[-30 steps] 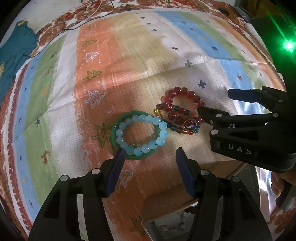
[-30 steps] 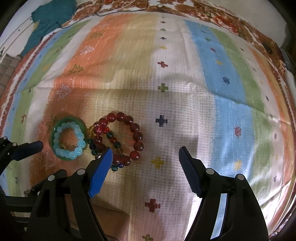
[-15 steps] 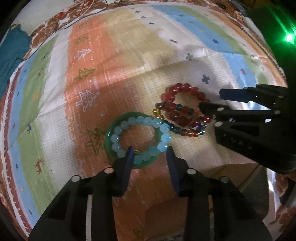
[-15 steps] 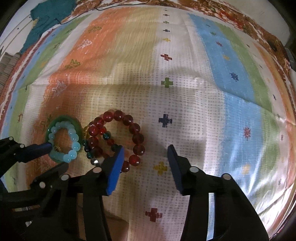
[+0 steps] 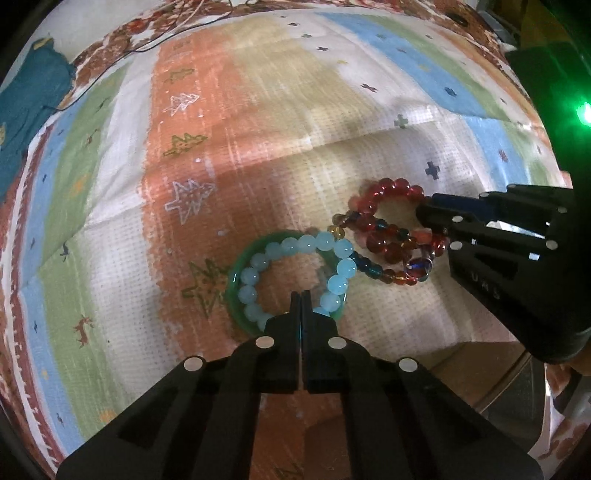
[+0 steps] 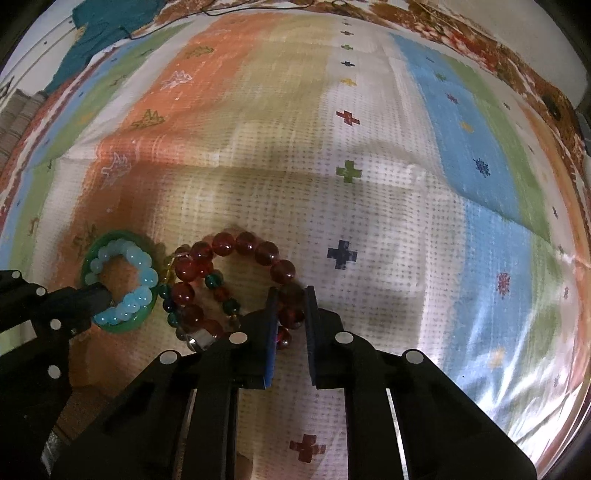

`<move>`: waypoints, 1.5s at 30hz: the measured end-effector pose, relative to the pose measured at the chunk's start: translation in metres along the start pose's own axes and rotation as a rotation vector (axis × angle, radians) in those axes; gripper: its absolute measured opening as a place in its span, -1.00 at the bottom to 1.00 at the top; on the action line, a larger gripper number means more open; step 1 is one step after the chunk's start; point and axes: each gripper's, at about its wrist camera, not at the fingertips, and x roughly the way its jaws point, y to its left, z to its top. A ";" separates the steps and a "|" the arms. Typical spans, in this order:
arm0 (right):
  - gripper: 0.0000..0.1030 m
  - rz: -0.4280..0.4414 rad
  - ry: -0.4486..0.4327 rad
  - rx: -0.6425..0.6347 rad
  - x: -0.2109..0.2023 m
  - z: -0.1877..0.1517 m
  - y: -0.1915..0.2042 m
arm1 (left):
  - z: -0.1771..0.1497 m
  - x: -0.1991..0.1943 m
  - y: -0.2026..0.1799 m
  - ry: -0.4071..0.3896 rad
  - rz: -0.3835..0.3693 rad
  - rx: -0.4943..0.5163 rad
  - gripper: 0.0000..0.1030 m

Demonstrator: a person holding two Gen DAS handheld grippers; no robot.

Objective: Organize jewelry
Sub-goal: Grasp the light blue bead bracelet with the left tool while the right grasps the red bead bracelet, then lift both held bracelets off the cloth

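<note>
Red bead bracelet [image 6: 255,273] flat on cloth [image 6: 369,184], right hand-held gripper [image 6: 290,299] clamping its beads, left hand-held gripper [image 5: 301,301] clenched, seemingly on pale-blue bracelet [image 5: 295,258].

Bare striped cloth [image 6: 388,192] beyond the bracelets [image 6: 207,280]; teal fabric [image 6: 107,29] far off.

Black plastic grippers [image 5: 301,297] [image 6: 290,295], round silver screw heads, blue finger pads [image 6: 272,345], faint raised lettering toward four o'clock.

Surface cover: striped cloth [image 6: 369,184] in orange, beige, white, blue and green, with small crosses and trees.
Far left: teal fabric [image 5: 29,96].
Light: green lamp [image 5: 585,112], right edge.
</note>
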 end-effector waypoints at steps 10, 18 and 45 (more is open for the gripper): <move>-0.73 0.020 -0.069 -0.008 -0.033 -0.006 0.002 | 0.006 -0.027 0.003 -0.063 -0.026 -0.035 -1.00; -0.72 0.031 -0.100 -0.025 -0.052 -0.005 0.009 | 0.003 -0.026 0.001 -0.036 -0.042 -0.044 -0.97; -0.72 0.029 -0.101 -0.019 -0.054 -0.005 0.005 | 0.005 -0.011 -0.007 -0.024 -0.026 -0.011 -0.79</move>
